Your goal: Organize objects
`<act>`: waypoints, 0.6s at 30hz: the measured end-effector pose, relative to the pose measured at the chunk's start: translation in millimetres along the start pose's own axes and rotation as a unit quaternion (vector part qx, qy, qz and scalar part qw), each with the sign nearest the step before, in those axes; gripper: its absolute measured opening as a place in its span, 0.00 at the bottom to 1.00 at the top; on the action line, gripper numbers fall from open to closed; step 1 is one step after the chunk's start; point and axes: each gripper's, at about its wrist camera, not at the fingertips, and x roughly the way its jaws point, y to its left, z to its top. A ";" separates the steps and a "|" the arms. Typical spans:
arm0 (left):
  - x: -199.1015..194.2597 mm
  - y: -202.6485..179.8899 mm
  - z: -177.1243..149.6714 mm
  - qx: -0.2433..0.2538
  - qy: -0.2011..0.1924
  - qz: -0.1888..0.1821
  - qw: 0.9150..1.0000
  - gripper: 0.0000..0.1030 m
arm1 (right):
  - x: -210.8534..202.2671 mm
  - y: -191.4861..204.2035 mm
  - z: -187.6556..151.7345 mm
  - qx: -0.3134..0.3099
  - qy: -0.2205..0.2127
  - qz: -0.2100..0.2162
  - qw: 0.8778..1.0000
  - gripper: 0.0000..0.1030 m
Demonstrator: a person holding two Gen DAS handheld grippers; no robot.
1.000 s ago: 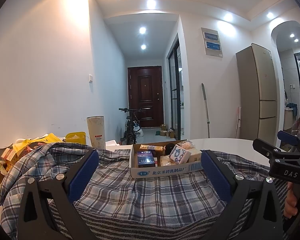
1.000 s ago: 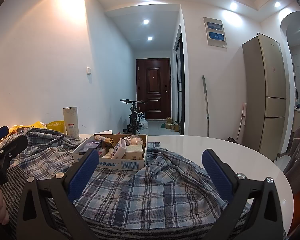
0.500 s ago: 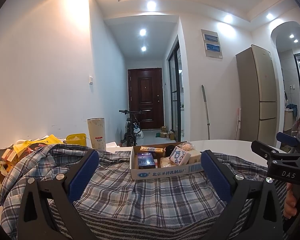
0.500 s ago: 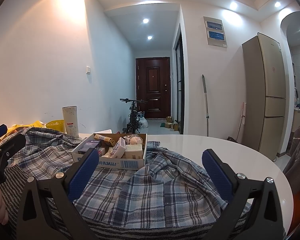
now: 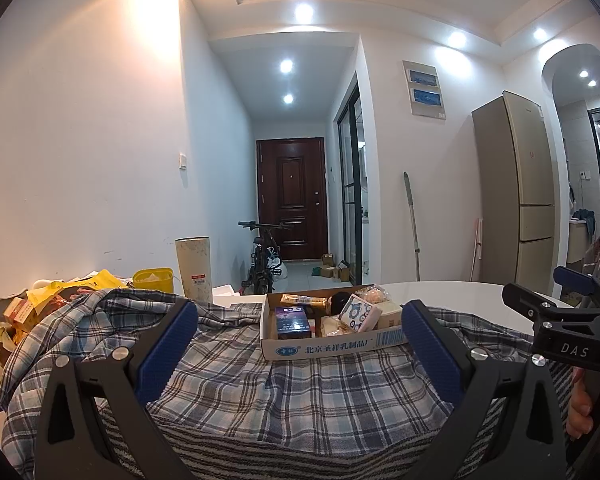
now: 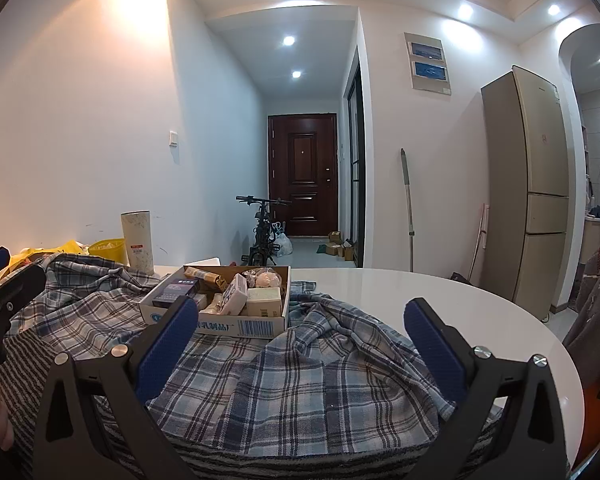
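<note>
Left gripper (image 5: pixel 298 344): jaws spread wide, nothing between the blue pads (image 5: pixel 166 350). It hangs above a plaid shirt (image 5: pixel 260 384) that lies rumpled over a striped cloth (image 5: pixel 300 454) on the white table (image 5: pixel 460 294).

Right gripper (image 6: pixel 300 342): jaws likewise wide apart, holding nothing, above the same shirt (image 6: pixel 300 392). In the left view it appears at the right edge (image 5: pixel 556 300), gripped by a hand (image 5: pixel 580 408).

Box (image 5: pixel 332 346): an open cardboard tray resting on the shirt, between the two pads in the left view, beyond the fingertips and untouched. Blue print and a barcode on its front wall. In the right view the box (image 6: pixel 244 326) sits left of centre, partly hidden by the left pad.

Contents: a dark blue pack (image 5: pixel 293 322) at the left, a gold-wrapped bar (image 5: pixel 304 300) along the back, a patterned white packet (image 5: pixel 360 312) leaning at a tilt, and a wrapped bun (image 5: pixel 374 292) in the far right corner. Other items are too crowded to tell.

Surroundings: a tall paper tube (image 5: pixel 194 268) stands upright behind the shirt, a yellow tub (image 5: pixel 154 279) just beside it, and a heap of snack packets (image 5: pixel 24 312) at the far left. A bicycle (image 5: pixel 265 258) stands in the hallway before a dark door (image 5: pixel 292 198); a fridge (image 5: pixel 516 196) stands to the right.
</note>
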 end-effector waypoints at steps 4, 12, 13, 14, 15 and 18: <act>0.0 0.0 0.0 0.000 -0.001 0.000 1.000 1.00 | -0.1 -0.1 -0.1 0.000 0.000 0.000 1.000 1.00; 0.3 -0.1 -0.3 0.000 -0.001 0.000 1.000 1.00 | 0.2 0.4 -0.3 -0.001 0.002 -0.003 1.000 1.00; 0.5 -0.2 -0.2 0.000 0.000 0.000 1.000 1.00 | 0.8 0.7 -0.2 -0.001 0.004 -0.006 1.000 1.00; 0.5 -0.4 -0.3 0.000 0.000 0.000 1.000 1.00 | 1.4 1.0 -0.2 -0.002 0.007 -0.008 1.000 1.00; 0.3 -0.3 -0.4 0.001 0.000 0.000 1.000 1.00 | 2.0 1.3 -0.1 -0.003 0.009 -0.009 1.000 1.00; -0.5 -0.5 0.0 0.001 -0.001 0.000 1.000 1.00 | 2.0 1.5 0.3 -0.003 0.009 -0.009 1.000 1.00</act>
